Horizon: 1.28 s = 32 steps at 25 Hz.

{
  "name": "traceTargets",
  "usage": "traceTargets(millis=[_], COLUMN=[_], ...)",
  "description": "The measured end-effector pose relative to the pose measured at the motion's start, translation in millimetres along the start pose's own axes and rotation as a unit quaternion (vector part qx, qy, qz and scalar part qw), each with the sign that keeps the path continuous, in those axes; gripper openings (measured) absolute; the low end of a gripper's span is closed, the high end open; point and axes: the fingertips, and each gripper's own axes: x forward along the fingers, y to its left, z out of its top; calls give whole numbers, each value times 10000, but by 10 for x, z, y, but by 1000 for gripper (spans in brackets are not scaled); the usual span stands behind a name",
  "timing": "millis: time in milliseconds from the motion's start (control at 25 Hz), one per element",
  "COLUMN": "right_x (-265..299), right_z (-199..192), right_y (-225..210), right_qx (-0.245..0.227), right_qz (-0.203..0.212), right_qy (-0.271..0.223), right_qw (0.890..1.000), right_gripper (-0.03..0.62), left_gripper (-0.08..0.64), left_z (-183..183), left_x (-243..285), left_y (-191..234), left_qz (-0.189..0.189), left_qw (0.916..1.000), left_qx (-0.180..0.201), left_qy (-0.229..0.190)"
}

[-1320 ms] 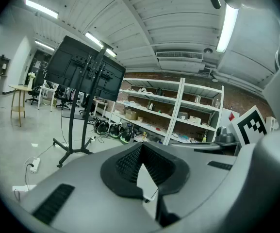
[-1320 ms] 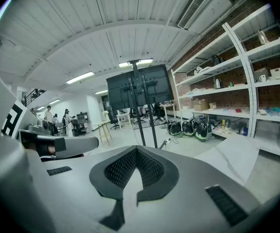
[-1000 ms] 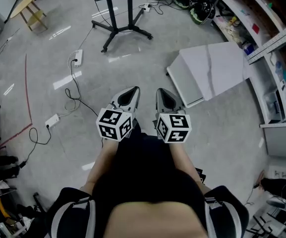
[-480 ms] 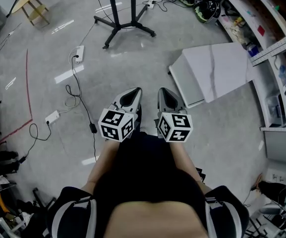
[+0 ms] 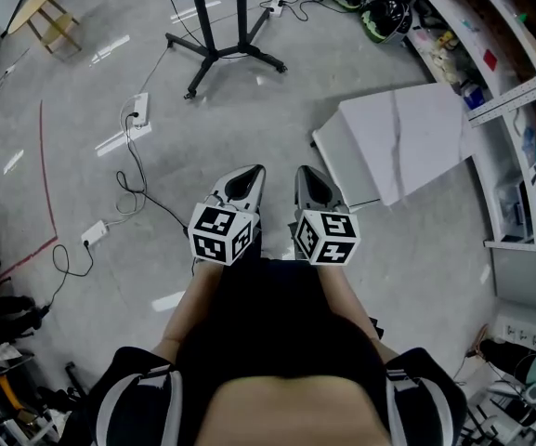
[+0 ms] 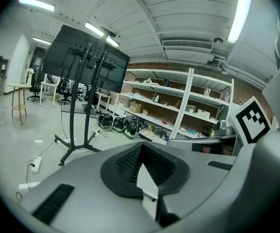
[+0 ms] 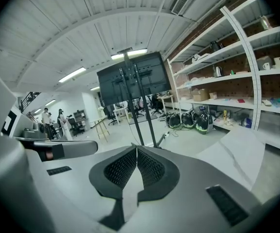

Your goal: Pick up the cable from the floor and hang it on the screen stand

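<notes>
The left tongs [image 5: 247, 177] and the right tongs [image 5: 307, 178] are being held side by side in front of the person. Both are being held clenched, with nothing between their jaws. The black cable [image 5: 136, 161] is being left untouched on the grey floor [image 5: 277, 119], well off to the left of the tongs, trailing from a white power strip [image 5: 139, 110]. The screen stand [image 5: 215, 56] is being faced by both tongs, well beyond the cable.
</notes>
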Motion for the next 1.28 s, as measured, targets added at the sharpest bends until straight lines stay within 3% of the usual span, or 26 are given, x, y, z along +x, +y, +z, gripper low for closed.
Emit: traceTargets(millis=[640,1280], right_x=[1564,2552], right_z=[887,1270], right_y=[-179,-216], right_qx=[113,215], right_qz=[-143,-352], right_qy=[5,-83], right_qw=[9998,9991], right_gripper=[25,25], left_gripper=[0,0], left_z=[937,1294], left_x=[1115,1660], left_y=[1188,2060], left_qz=[-109,-168], left_qw=[9997,9996], left_qx=[146,100], left_qy=[143,187])
